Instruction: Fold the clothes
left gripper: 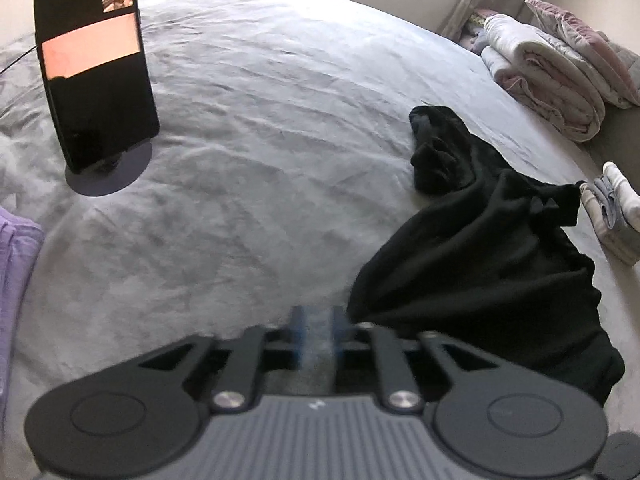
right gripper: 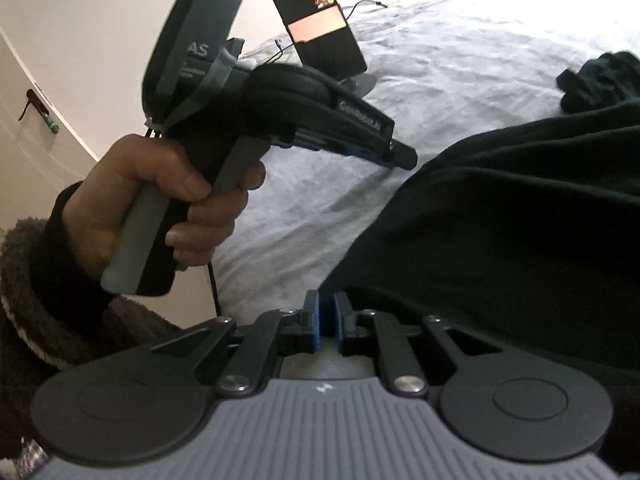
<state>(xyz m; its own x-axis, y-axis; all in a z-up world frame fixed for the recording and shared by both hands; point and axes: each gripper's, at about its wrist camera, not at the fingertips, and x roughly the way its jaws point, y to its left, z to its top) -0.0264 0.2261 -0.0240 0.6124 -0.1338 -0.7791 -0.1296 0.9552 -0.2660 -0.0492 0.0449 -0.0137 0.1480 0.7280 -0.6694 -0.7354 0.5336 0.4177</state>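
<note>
The left gripper (left gripper: 318, 334) had its blue-padded fingers (left gripper: 298, 330) standing slightly apart, with bare grey bedsheet showing in the gap and nothing between them. The right-hand finger lay just beside, possibly touching, the near tip of the black garment (left gripper: 480, 264); contact could not be confirmed because of blur. In the right wrist view the same left gripper (right gripper: 404, 156) was seen from the side, gripped by the person's left hand (right gripper: 160, 200), which emerged from a dark fleece sleeve (right gripper: 36, 280).

The right gripper (right gripper: 326, 326) had its fingers (right gripper: 314, 326) parted by a narrow gap, with no cloth visible between the pads. The black garment (right gripper: 500, 240) lay immediately ahead of and to the right of these fingers; whether it touched them could not be told.

The garment lay crumpled on the bed (left gripper: 260, 120), towards its right-hand edge, one bunched end pointing towards the far side. A phone on a round stand (left gripper: 96, 76) stood upright near the far left corner of the bed, screen lit. A lilac cloth (left gripper: 16, 272) lay at the left edge. Folded pale bedding (left gripper: 548, 80) was stacked beyond the right edge, and a small pile of folded light clothes (left gripper: 612, 216) sat nearer along that edge.
</note>
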